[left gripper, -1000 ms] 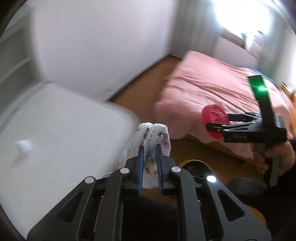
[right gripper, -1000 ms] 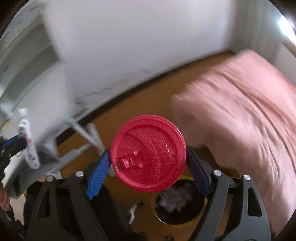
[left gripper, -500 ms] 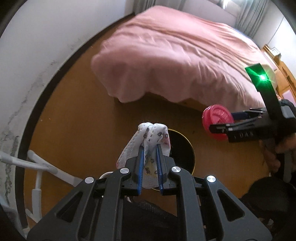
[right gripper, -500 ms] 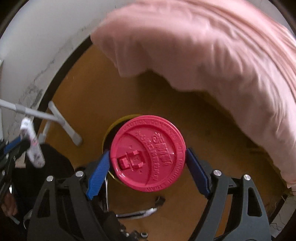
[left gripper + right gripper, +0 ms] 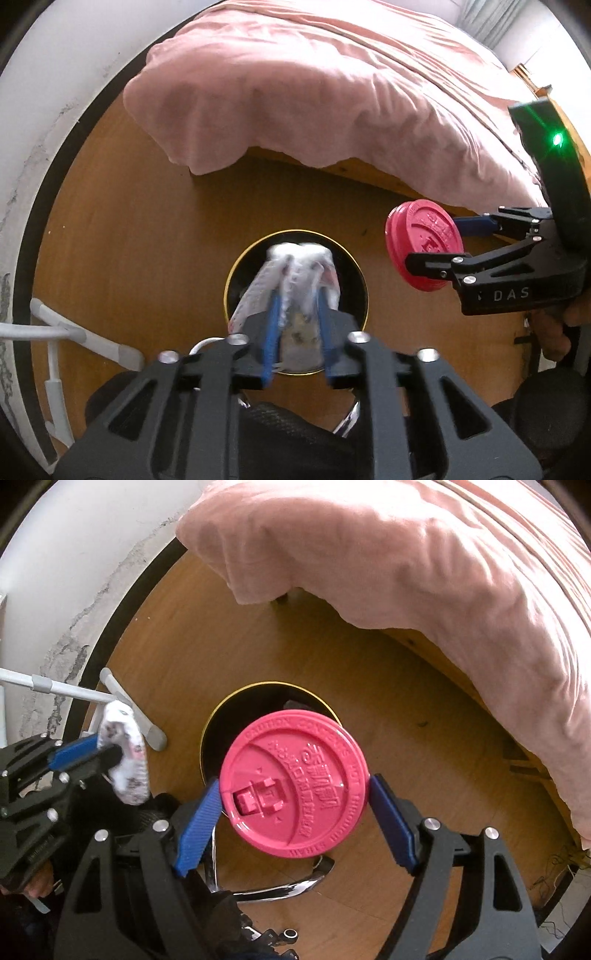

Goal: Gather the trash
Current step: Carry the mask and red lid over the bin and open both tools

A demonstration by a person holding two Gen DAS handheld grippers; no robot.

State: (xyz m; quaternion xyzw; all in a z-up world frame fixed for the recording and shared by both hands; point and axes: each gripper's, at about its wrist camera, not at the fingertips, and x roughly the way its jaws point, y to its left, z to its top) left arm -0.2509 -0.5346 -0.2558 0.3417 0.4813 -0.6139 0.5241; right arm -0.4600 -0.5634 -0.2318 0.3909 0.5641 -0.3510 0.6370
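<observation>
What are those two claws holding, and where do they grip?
Right gripper clamps a pink cup lid by opposite rim edges. Left gripper, its jaws just opening, has a white wrapper between its fingers by its lower part.

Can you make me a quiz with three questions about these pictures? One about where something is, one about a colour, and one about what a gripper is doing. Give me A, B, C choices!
1. Where is the trash bin?
A. on the bed
B. on the wooden floor beside the bed
C. on a shelf

2. What colour is the cup lid?
A. green
B. white
C. pinkish red

3. What is the right gripper doing?
A. holding the lid by its edges
B. holding nothing
C. holding a spoon

Answers:
1 B, the round black bin with a gold rim stands on the floor near the pink bed cover.
2 C, the lid is pinkish red in both views.
3 A, its blue pads press on opposite edges of the lid.
</observation>
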